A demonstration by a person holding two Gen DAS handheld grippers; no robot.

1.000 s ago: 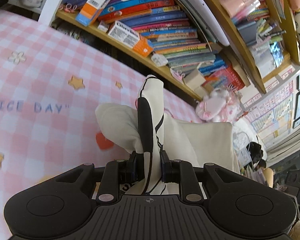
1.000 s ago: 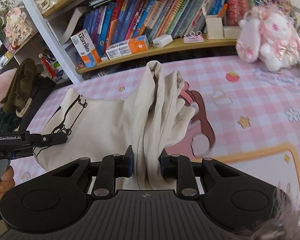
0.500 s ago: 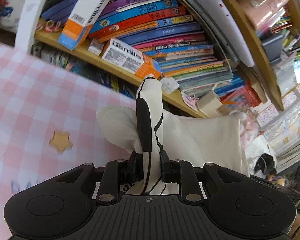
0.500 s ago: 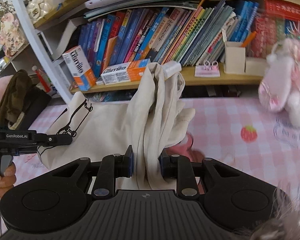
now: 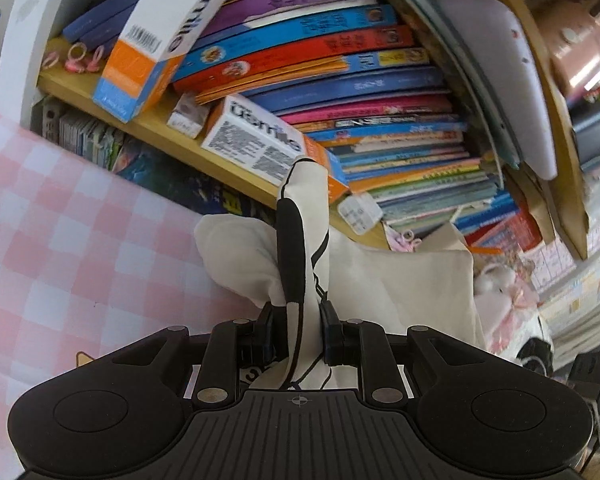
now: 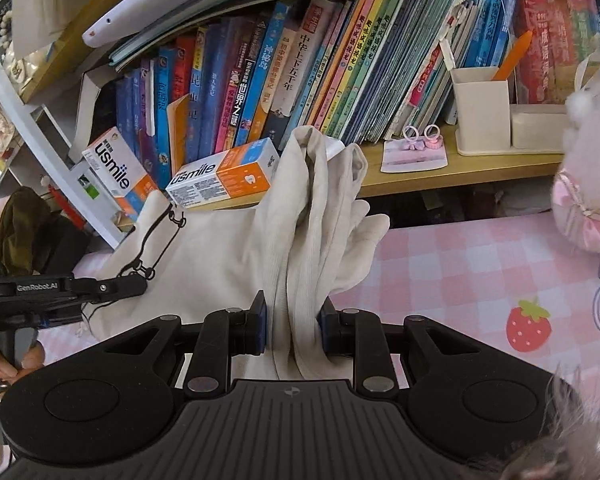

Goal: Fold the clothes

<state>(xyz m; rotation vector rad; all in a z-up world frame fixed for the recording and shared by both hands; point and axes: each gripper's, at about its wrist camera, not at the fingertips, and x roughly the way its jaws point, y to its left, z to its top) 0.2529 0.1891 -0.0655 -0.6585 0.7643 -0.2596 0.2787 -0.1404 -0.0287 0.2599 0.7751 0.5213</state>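
At the centre of both wrist views, the cream garment (image 6: 228,264) hangs bunched, pinched by the right hand-held gripper (image 6: 293,328) and the left hand-held gripper (image 5: 299,330), above the pink checked table (image 6: 452,272). Folding seems barely begun. The bookshelf (image 6: 440,170) and plush toy (image 6: 588,184) crowd close ahead.

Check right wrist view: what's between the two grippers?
Cream garment spans the gap, stretched from the left gripper to the right gripper, both clamped on it. Pink checked cloth lies beneath.
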